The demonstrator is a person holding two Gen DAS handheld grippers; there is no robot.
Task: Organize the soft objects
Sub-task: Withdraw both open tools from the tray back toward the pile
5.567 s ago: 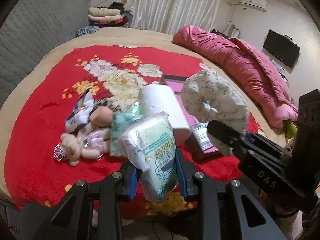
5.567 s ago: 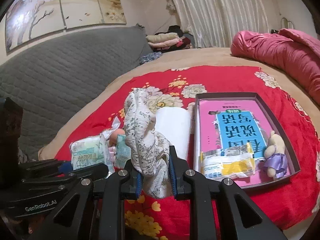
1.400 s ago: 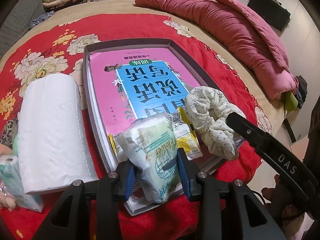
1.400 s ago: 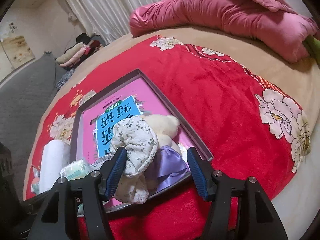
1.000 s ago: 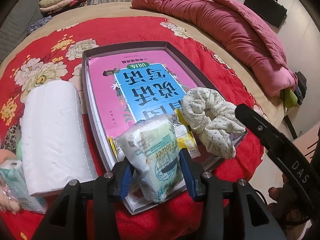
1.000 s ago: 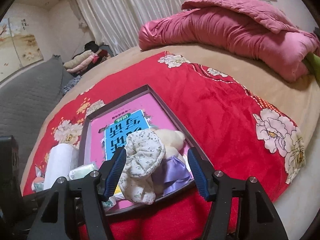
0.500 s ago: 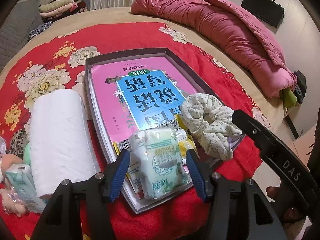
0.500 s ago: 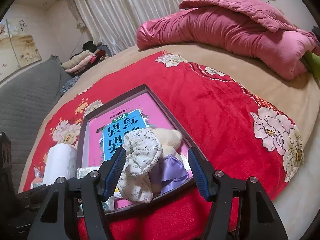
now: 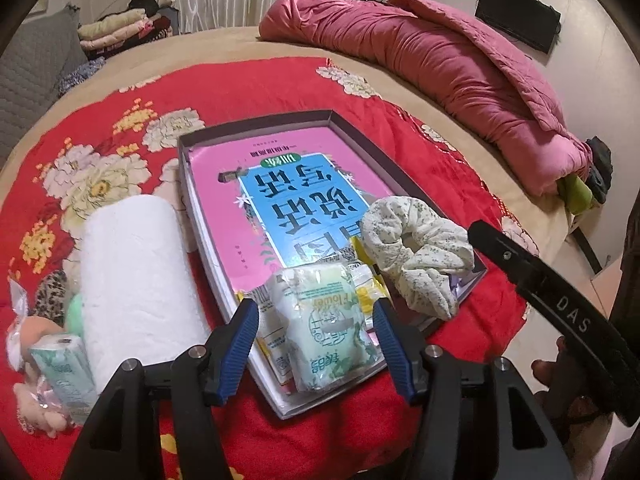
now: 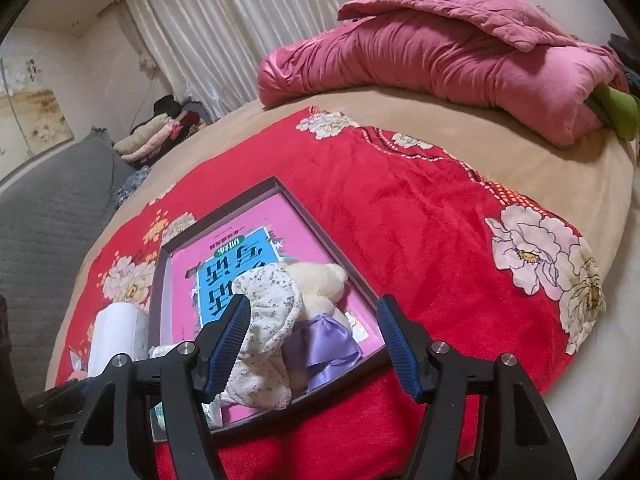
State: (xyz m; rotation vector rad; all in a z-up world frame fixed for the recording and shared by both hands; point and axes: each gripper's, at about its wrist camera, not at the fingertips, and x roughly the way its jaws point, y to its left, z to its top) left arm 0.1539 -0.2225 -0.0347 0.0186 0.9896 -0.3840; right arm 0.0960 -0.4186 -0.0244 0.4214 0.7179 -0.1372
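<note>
A shallow dark tray point(image 9: 404, 184) with a pink and blue book in it lies on the red flowered blanket. A green tissue pack point(image 9: 326, 324) lies at its near edge, between the fingers of my open left gripper point(image 9: 316, 312). A floral scrunchie point(image 9: 416, 248) rests in the tray's near right corner. In the right wrist view the scrunchie point(image 10: 272, 332) lies against a cream teddy bear with a purple bow point(image 10: 320, 300), between the fingers of my open right gripper point(image 10: 314, 320). The tray rim point(image 10: 340, 248) shows there too.
A white paper roll point(image 9: 136, 280) lies left of the tray. A second tissue pack point(image 9: 64, 372) and small plush toys point(image 9: 24, 336) lie at the near left. A rolled pink quilt point(image 9: 440, 60) lies along the far right of the bed. The bed edge is close below.
Both grippers carried their items to the tray. The right one let go of the scrunchie, then the left one opened and released the tissue pack. Both have drawn back a little.
</note>
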